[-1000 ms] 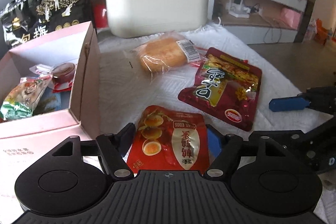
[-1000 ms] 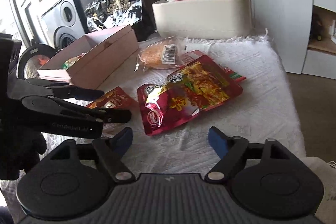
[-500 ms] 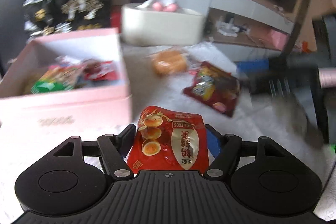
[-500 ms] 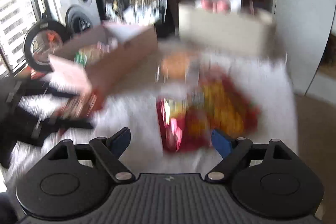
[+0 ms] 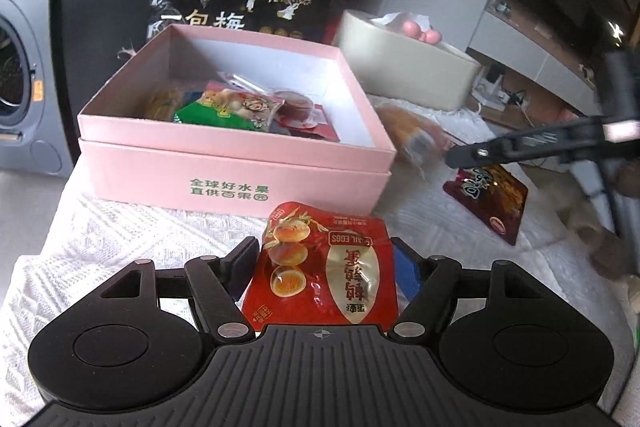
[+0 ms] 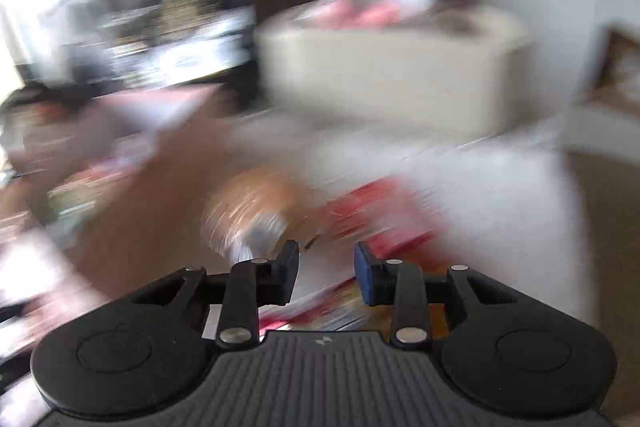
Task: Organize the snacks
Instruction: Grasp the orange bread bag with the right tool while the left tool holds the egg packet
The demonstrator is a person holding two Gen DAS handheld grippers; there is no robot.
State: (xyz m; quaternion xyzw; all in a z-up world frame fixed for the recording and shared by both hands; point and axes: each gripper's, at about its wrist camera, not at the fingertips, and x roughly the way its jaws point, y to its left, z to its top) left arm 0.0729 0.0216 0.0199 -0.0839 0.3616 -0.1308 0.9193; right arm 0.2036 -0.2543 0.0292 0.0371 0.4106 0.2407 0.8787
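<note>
Left tool: tilted downward, both fingers pressed against the sides of a red egg packet, which stands upright between them above the worktop's near edge. Right tool: tilted downward, jaws have just been closing; a narrow gap separates the pads. Motion blur prevents confirming whether the red bag below it is gripped.

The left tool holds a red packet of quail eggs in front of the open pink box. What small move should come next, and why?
Probably carry the red foil quail egg packet forward and a little up, over the near wall of the open pink cardboard box, then release it. The left tool grips the packet short of that wall, and other snacks already lie inside.
</note>
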